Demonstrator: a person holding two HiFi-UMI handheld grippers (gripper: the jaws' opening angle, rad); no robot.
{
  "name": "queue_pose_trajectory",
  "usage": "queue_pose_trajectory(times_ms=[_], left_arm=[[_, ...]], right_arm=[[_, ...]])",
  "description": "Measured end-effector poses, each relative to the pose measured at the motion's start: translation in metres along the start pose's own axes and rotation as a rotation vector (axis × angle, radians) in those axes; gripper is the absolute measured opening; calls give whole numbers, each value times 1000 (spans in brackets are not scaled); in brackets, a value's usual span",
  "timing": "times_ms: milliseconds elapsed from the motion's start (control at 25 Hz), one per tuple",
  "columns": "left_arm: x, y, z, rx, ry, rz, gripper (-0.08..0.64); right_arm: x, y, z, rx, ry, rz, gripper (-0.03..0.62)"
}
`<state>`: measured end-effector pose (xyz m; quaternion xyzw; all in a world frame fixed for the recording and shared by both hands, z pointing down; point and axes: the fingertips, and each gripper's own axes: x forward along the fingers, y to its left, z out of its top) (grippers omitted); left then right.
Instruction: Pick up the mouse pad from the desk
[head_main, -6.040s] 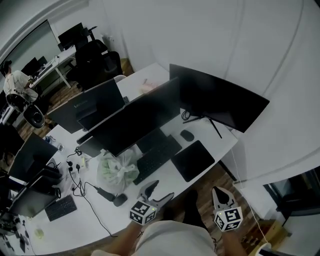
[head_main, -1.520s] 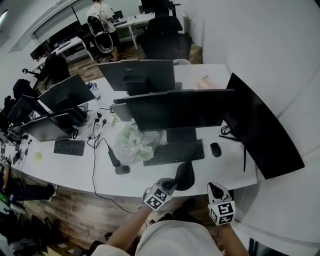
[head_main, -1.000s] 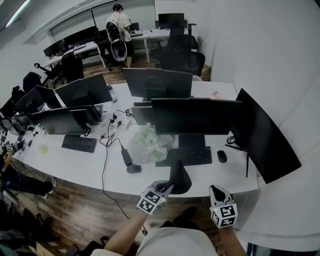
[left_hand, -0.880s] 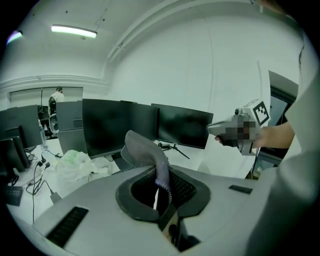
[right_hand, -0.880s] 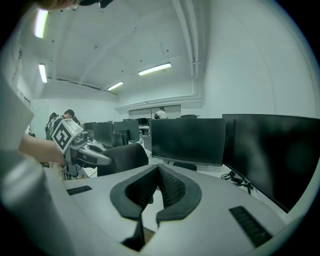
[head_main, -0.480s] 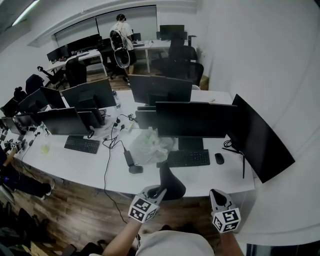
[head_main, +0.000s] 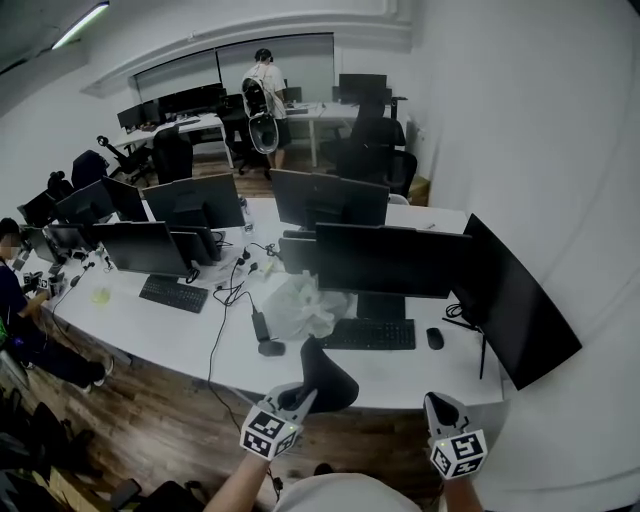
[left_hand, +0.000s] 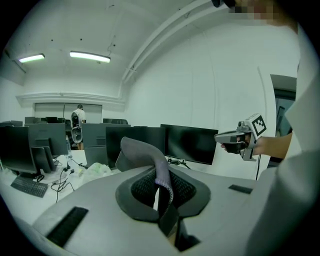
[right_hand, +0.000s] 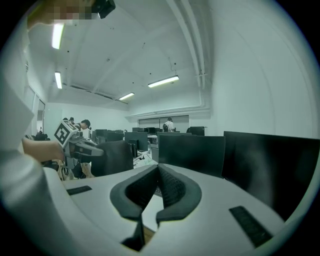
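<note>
Head view: left gripper (head_main: 303, 397) holds the mouse pad (head_main: 326, 374). The pad is clear of the white desk (head_main: 180, 335) and sits in the picture over the desk's front edge, at about 7 o'clock from the keyboard (head_main: 370, 333). Here it reads as near black, thin and limp. It rises from the jaws and curls into a rounded hump, with no flat face showing.

Left gripper view: the left gripper's (left_hand: 159, 182) jaws are closed tight on the mouse pad (left_hand: 137, 149), which is pinched by one edge. The sheet is dark grey and matte. It stands up out of the grip, then folds over toward 10 o'clock. The edge facing the camera shows a paler, finely ribbed band running down into the jaws. No print or pattern can be made out on the surface. The right gripper (left_hand: 220, 138) is at 3 o'clock, well apart from the pad.

Right gripper view: the right gripper's (right_hand: 157, 172) pads meet at their tips with nothing between them. The mouse pad (right_hand: 114, 157) is at 9 o'clock, a dark, roughly upright sheet just beside the left gripper (right_hand: 100, 151).

Head view again: the right gripper (head_main: 437, 403) is at 3 o'clock from the pad and not touching it. The mouse (head_main: 434, 338) lies at 3 o'clock from the keyboard. A crumpled plastic bag (head_main: 298, 305) lies at 10 o'clock from it.
</note>
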<state>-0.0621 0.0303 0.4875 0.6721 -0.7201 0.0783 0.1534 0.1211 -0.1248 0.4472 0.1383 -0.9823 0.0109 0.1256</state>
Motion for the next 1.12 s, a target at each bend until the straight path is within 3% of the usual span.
queue_pose_trajectory(times_ms=[440,1120], left_arm=[[-9,-14,15,-12,-43,57,41],[-15,-31,19,-2,-47,61,41]], right_arm=[[-16,-16,18,-20,-57,36,11],[-23,-18,18,-8,-68,57,11]])
